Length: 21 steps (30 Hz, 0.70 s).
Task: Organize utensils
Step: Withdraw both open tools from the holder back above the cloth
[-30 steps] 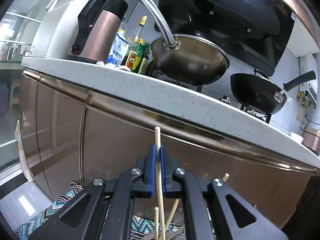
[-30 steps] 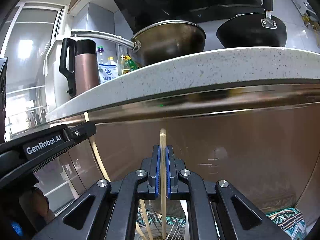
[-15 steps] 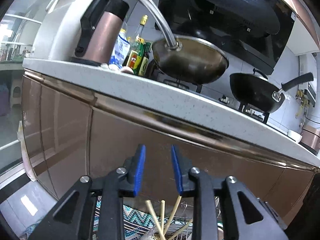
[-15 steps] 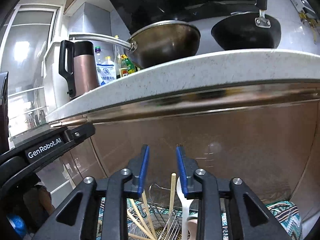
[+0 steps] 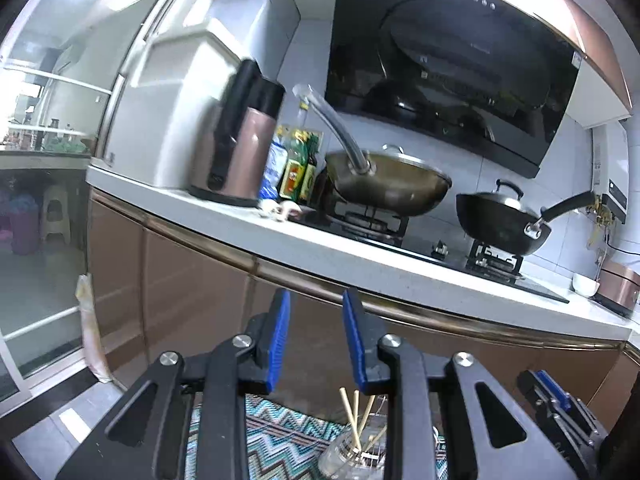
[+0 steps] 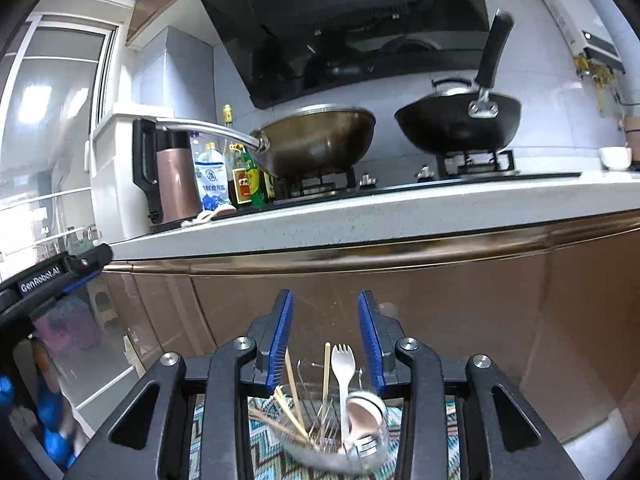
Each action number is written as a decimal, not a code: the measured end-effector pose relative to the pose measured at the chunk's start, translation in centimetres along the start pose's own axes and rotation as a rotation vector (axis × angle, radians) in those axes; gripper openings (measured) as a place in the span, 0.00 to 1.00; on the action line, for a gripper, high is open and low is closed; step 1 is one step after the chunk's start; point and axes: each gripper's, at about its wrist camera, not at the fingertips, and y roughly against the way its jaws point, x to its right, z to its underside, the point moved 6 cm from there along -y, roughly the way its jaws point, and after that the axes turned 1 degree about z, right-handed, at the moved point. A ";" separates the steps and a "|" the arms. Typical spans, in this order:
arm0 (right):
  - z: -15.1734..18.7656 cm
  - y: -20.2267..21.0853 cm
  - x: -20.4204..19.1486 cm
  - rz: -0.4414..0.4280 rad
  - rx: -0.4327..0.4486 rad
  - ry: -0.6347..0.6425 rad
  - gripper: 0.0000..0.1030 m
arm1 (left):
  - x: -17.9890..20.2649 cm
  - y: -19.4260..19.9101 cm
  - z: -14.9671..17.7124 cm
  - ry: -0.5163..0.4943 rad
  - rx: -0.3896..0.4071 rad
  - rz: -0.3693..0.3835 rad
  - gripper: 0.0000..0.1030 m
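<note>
Chopsticks (image 6: 294, 394) below open right claw (image 6: 324, 336)

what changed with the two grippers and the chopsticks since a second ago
Both let go: the left gripper and right gripper each released a chopstick into the holder and rose away; the right jaws are opening further. Counter and pans stayed put.

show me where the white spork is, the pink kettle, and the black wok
white spork (image 6: 343, 356): right wrist view, on its pronged head.
pink kettle (image 6: 176, 184): right wrist view, on the middle of its body.
black wok (image 6: 456, 120): right wrist view, on the front of its bowl.
</note>
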 end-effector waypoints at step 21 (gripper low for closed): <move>-2.7 16.9 -1.8 -0.018 0.030 0.062 0.43 | -3.8 13.5 0.3 -0.092 -0.121 -0.064 0.36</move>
